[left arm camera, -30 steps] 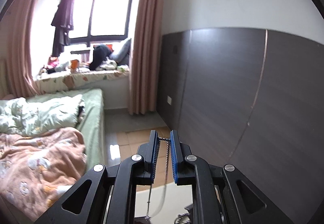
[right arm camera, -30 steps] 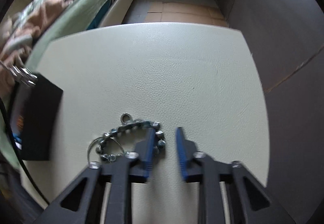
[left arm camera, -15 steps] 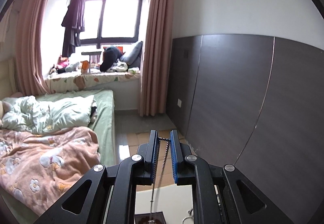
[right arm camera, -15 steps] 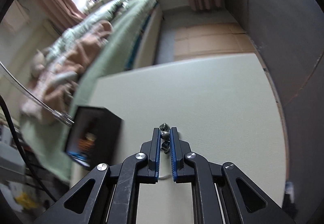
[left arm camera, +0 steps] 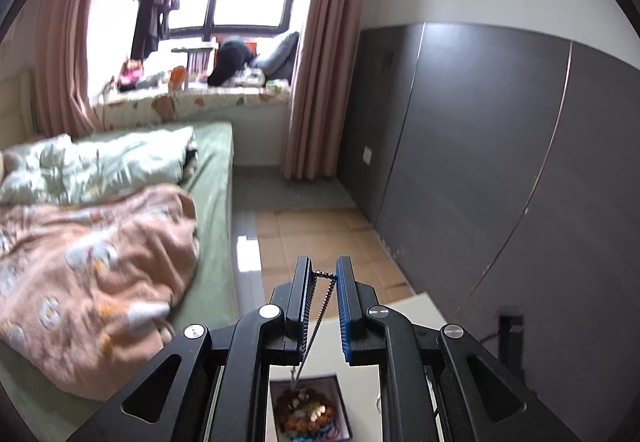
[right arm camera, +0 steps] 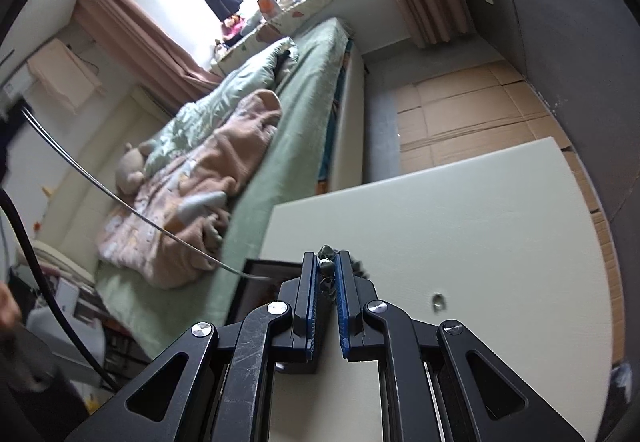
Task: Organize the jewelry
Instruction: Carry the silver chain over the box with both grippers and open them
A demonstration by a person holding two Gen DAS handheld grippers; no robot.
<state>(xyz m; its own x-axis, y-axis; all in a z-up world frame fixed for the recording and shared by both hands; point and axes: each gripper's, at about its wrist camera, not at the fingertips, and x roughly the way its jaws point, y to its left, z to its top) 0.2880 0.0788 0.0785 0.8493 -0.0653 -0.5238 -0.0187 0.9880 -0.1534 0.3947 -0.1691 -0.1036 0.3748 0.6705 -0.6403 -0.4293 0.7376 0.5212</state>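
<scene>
Over table (right arm camera: 480, 226), studded bracelet (right arm camera: 327, 262) pinched btwn right fingers (right arm camera: 342, 294).

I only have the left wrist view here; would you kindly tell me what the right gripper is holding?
Observer: The right gripper is shut on a spiky silver bracelet, above the pale table.
Operator: Thank you. Is anything left on the table?
Observer: Yes, one small metal ring lies there, to the gripper's right.
Operator: And is the black box visible on your side?
Observer: Only its edge, left of the gripper.
</scene>
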